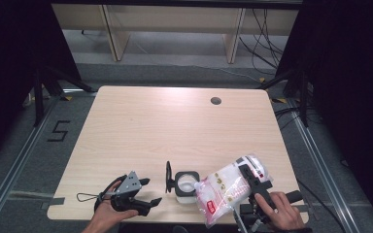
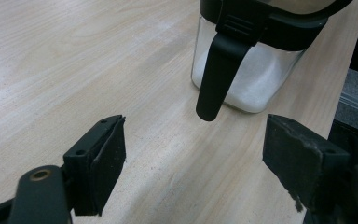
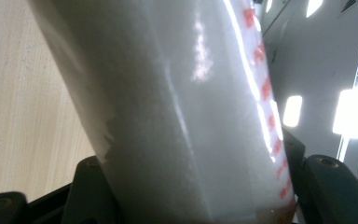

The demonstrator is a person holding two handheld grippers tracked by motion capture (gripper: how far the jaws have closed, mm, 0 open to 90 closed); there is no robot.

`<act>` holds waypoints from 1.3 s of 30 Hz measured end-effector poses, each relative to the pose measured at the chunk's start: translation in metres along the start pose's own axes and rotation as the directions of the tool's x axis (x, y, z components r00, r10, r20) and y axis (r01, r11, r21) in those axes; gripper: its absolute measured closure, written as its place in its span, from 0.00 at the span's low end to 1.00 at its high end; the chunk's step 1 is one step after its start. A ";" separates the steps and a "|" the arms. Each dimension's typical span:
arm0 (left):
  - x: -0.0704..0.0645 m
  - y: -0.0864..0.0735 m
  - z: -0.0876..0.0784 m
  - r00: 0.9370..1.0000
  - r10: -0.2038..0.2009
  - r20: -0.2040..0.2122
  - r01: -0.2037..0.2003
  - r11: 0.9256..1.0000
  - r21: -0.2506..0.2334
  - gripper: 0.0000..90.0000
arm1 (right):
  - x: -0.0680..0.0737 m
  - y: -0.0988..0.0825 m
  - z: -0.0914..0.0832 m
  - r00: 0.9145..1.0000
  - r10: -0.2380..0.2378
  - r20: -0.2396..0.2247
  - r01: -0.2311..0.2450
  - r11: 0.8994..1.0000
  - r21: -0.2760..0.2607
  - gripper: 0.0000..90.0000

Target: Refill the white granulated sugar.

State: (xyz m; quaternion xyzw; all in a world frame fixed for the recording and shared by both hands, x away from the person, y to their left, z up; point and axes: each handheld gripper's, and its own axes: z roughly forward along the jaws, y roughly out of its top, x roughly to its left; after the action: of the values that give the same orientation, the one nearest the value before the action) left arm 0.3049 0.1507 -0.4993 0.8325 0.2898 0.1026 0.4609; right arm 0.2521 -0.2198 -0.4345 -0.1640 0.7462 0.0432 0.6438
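A clear plastic bag of white granules, red print on it, is held tilted by the right gripper near the worktop's front edge, toward the front-right corner; its lower end hangs beside the open mouth of a small clear jar. The right jaws are clamped partway closed around the bag's middle, as seen close up in the right gripper view. The left gripper is held w/ jaws wide apart & empty, just left of the jar; nothing is gripped. In the left gripper view the jar is seen already part-filled w/ white contents, its black flip lid hinged open.

Risks, as judged: the jar is not steadied, so it could be nudged or tipped by the sagging bag, being close to the front edge. Granules could be spilled past the narrow mouth if the bag is tilted too quickly. The slick film could slip through the jaws if the load shifts.
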 end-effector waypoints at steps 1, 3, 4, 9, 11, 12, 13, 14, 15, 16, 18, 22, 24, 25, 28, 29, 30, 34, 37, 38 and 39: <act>0.000 0.000 0.000 1.000 -0.002 -0.001 0.002 1.000 -0.002 0.23 | -0.002 0.001 -0.002 1.000 -0.001 -0.027 0.002 1.000 0.025 0.49; 0.000 0.000 0.000 1.000 0.000 -0.007 0.000 1.000 -0.001 0.23 | 0.000 0.000 0.001 1.000 -0.007 0.008 0.007 1.000 -0.004 0.49; 0.000 0.000 0.000 1.000 -0.001 -0.002 0.001 1.000 -0.001 0.23 | 0.001 0.001 -0.001 1.000 0.004 -0.018 -0.003 0.999 0.033 0.49; 0.000 0.000 0.000 1.000 -0.001 -0.001 0.001 1.000 -0.001 0.23 | 0.001 0.000 0.001 1.000 0.001 0.013 -0.001 1.000 -0.002 0.49; -0.001 0.000 0.000 1.000 -0.009 0.001 0.009 1.000 0.000 0.23 | 0.003 0.000 0.001 1.000 0.025 0.013 -0.025 1.000 -0.006 0.49; -0.001 0.000 0.000 1.000 -0.004 -0.006 0.004 1.000 -0.001 0.23 | 0.002 0.000 0.001 1.000 0.014 0.009 -0.014 1.000 -0.003 0.49; 0.000 0.000 0.000 1.000 0.000 -0.006 0.000 1.000 -0.001 0.23 | 0.002 0.000 0.000 1.000 0.013 0.000 -0.013 1.000 0.004 0.49; -0.001 0.000 0.000 1.000 -0.001 -0.004 0.001 1.000 -0.002 0.23 | 0.002 0.000 0.000 1.000 0.013 0.001 -0.013 1.000 0.004 0.49; 0.000 0.000 0.000 1.000 -0.008 0.004 0.008 1.000 -0.001 0.23 | 0.001 0.001 -0.001 1.000 0.007 -0.016 -0.007 1.000 0.022 0.49; -0.001 0.000 0.000 1.000 -0.012 0.005 0.012 1.000 -0.005 0.23 | 0.001 0.001 -0.001 1.000 0.008 -0.015 -0.008 1.000 0.020 0.49; 0.000 0.000 0.000 1.000 -0.001 -0.005 0.001 1.000 -0.002 0.23 | 0.000 0.001 -0.001 1.000 0.006 -0.019 -0.006 1.000 0.025 0.49; -0.001 0.000 0.000 1.000 -0.008 -0.007 0.008 1.000 0.000 0.23 | 0.000 0.000 0.000 1.000 0.001 -0.003 -0.001 1.000 -0.003 0.49; 0.000 0.000 0.000 1.000 -0.003 -0.002 0.003 1.000 -0.004 0.23 | 0.000 0.000 0.000 1.000 0.009 -0.013 -0.009 1.000 0.010 0.49; 0.000 0.000 0.000 1.000 0.006 0.003 -0.006 1.000 -0.002 0.23 | 0.000 -0.001 0.000 1.000 0.013 -0.013 -0.013 1.000 0.005 0.49; 0.001 0.000 0.000 1.000 0.015 0.005 -0.015 1.000 -0.003 0.23 | 0.005 -0.002 0.000 0.997 0.072 -0.027 -0.071 0.997 0.028 0.49; 0.001 0.000 0.000 1.000 0.016 0.004 -0.016 1.000 -0.002 0.23 | 0.005 -0.002 0.001 0.997 0.072 -0.031 -0.071 0.997 0.022 0.49; 0.001 0.000 0.000 1.000 0.014 0.004 -0.014 1.000 -0.003 0.23 | 0.002 -0.003 0.003 1.000 0.020 -0.009 -0.020 1.000 -0.018 0.49; 0.000 0.000 0.000 1.000 -0.003 0.003 0.003 1.000 -0.002 0.23 | 0.001 -0.002 0.001 0.999 0.026 -0.019 -0.026 1.000 0.007 0.49; -0.001 0.000 0.000 1.000 -0.010 -0.005 0.010 1.000 0.001 0.23 | 0.001 -0.002 0.001 1.000 0.025 -0.008 -0.025 1.000 0.000 0.49; -0.001 0.000 0.000 1.000 -0.010 0.002 0.010 1.000 0.000 0.23 | 0.003 -0.002 0.002 0.999 0.040 0.007 -0.040 0.999 -0.011 0.49; -0.001 0.000 0.000 1.000 -0.010 0.002 0.010 1.000 0.003 0.23 | 0.001 -0.001 0.001 1.000 0.029 -0.007 -0.029 1.000 -0.005 0.49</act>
State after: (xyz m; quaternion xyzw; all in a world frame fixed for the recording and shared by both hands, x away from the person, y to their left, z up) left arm 0.3044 0.1503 -0.4992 0.8318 0.2934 0.0990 0.4606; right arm 0.2536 -0.2211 -0.4358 -0.1550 0.7508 0.0539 0.6399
